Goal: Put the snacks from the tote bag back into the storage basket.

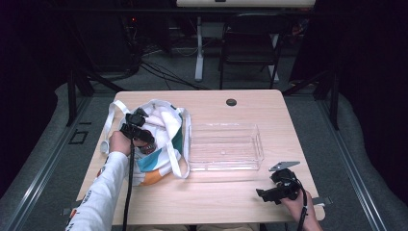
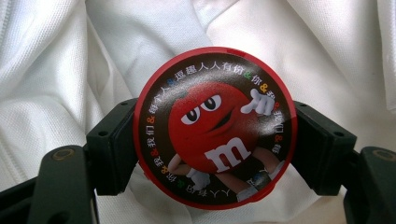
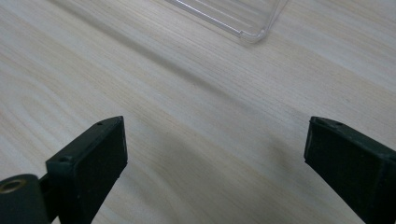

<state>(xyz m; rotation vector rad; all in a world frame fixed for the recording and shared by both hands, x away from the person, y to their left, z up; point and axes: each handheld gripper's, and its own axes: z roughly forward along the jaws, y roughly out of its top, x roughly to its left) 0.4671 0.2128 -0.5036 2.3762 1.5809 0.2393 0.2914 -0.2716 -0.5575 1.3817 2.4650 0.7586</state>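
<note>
Gripping a round red candy tin [image 2: 215, 128] in the left gripper [image 2: 215, 154], jaws clamping it by both sides, right over the white tote [image 1: 159, 139]. Probably just lifting clear of the fabric, hard to say. Resting the right gripper [image 3: 215, 158] wide open and empty above the table [image 1: 226, 197], near the clear tray [image 1: 226, 147].

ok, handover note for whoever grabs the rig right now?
Left hand-held gripper: shut on the round M&M's tin, held over the open white tote bag.
Right hand-held gripper: open, holding nothing, above bare table near the clear tray.
Done: tin gripped at the bag.
Left: the tray holds nothing yet; the tin probably goes there, then check the bag for more.
</note>
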